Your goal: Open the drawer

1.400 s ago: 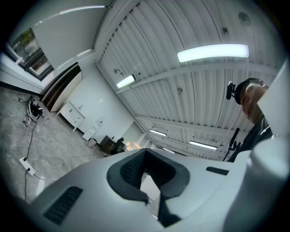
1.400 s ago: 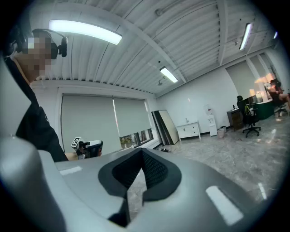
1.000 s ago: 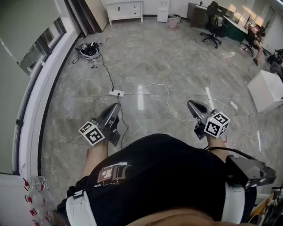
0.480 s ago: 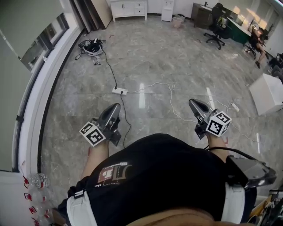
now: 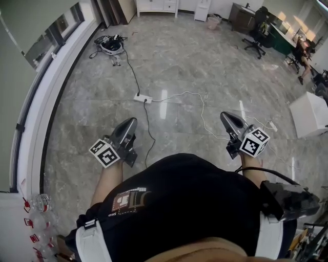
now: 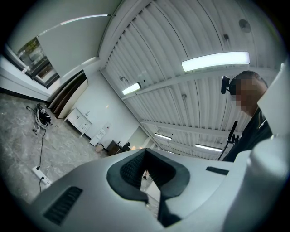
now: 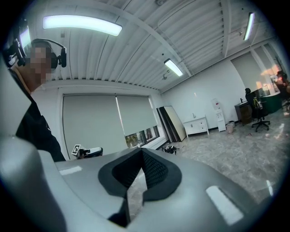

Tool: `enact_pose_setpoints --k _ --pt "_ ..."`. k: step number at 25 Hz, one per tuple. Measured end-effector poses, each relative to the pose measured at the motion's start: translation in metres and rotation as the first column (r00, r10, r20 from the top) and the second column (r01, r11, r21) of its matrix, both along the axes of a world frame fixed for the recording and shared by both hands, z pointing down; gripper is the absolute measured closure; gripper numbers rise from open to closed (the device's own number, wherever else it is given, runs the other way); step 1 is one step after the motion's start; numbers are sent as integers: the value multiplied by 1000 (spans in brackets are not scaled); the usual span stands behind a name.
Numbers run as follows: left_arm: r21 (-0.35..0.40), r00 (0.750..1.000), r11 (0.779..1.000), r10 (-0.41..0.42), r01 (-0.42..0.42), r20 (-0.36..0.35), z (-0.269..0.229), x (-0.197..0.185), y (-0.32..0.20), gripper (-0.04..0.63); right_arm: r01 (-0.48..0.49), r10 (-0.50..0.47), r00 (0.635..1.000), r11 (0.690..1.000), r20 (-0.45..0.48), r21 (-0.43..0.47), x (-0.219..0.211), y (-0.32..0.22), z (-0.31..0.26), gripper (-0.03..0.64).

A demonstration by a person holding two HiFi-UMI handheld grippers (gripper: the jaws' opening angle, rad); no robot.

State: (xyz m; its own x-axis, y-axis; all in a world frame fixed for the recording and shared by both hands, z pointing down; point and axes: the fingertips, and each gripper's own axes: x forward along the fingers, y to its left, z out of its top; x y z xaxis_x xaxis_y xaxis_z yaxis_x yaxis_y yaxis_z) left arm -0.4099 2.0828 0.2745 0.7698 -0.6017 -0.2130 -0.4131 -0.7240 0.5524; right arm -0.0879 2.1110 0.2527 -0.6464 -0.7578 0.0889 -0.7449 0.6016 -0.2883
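Along the left runs the window wall, with a long white sill [image 5: 48, 107] as the hard edge on that side. A few plastic bottles [image 5: 43, 202] lie at the near left corner. At the far left a heap of cables and gear [image 5: 110, 45] lies on the grey stone floor [image 5: 205, 61]. A black lead [image 5: 134, 71] runs from it to a white power strip [image 5: 143, 97], then on toward me past the left tool.

The left tool [image 5: 132, 123] is out in front of me over bare floor, pointing to the far end, its jaws together on nothing. The power strip lies just beyond its tip. The middle of the room is wide open, crossed only by a thin white cable [image 5: 200, 110].

The drawer [image 5: 170, 5] is in a low white cabinet [image 5: 156, 5] against the far wall, straight ahead. It is well apart from both tools, slightly nearer the left tool's line than the right's, with the whole floor between.

The right tool [image 5: 226, 115] is level with the left one, also pointing far, and its jaws are closed and empty. To its right a white box [image 5: 307, 115] narrows the room. Beyond that, office chairs [image 5: 256, 38] and desks [image 5: 279, 33] crowd the far right corner.
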Motion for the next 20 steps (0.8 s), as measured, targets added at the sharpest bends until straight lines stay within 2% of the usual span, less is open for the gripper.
enact_pose_setpoints --k 5,10,16,20 --pt "-22 1000 1000 -16 16 -14 13 -12 -18 597 31 -32 999 999 -14 -16 -17 -17 11 615" --pt "-45 1000 999 -21 21 4 15 1 -35 597 43 -42 999 998 13 -36 -4 -45 16 615" --pt "-6 997 997 -72 72 24 4 49 -69 597 116 -115 992 993 44 -9 45 -98 22 615" --pt "-5 991 991 -136 136 0 -6 94 -97 597 149 -149 987 989 63 -4 96 -140 21 615"
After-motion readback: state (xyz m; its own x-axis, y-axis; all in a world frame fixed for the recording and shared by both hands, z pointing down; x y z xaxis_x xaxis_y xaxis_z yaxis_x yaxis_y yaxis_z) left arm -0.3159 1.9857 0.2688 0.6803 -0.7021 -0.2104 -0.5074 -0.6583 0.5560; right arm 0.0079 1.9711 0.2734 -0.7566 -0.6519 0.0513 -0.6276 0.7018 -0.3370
